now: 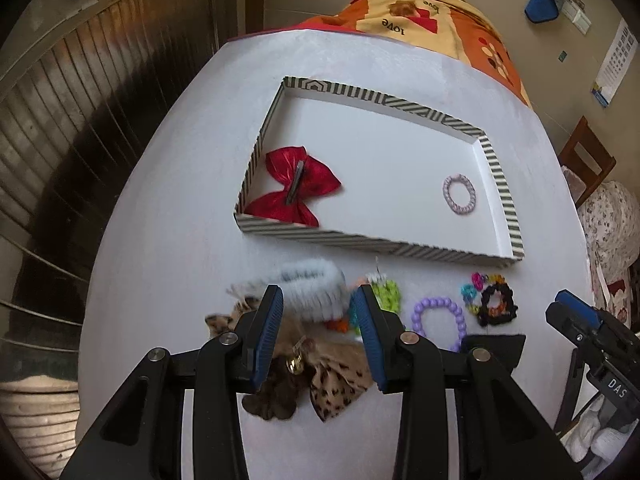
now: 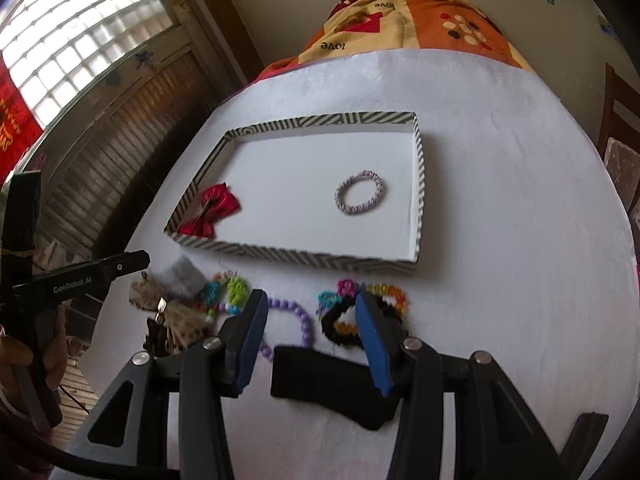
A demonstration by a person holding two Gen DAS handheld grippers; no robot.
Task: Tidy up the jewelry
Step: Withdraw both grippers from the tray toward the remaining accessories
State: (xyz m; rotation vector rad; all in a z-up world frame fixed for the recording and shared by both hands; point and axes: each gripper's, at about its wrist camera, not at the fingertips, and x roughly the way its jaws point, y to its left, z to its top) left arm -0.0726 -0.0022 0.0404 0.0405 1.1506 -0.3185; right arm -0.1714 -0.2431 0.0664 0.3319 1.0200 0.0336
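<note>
A striped-rim white tray [image 1: 360, 240] [image 2: 280, 252] holds a red bow [image 1: 298, 188] [image 2: 212, 208] in its left corner and a lilac twisted bracelet [image 1: 459, 194] [image 2: 358, 192] toward the right. Loose pieces lie in front of it: a fluffy grey clip [image 1: 308, 280], a leopard bow [image 1: 336, 388], a brown scrunchie [image 1: 276, 396], a purple bead bracelet [image 1: 436, 302] [image 2: 296, 312], a black scrunchie [image 1: 508, 314] [image 2: 336, 328] and a black band [image 2: 320, 376]. My left gripper [image 1: 319, 294] hangs open and empty over the fluffy clip. My right gripper [image 2: 311, 298] is open and empty over the bead bracelet and band.
A white table [image 1: 180, 240] drops off at the left toward dark wooden slats [image 1: 80, 120]. An orange patterned cloth [image 1: 420, 12] lies past the far edge. A wooden chair [image 1: 586, 152] stands at the right. A hand [image 2: 24, 356] grips the left handle.
</note>
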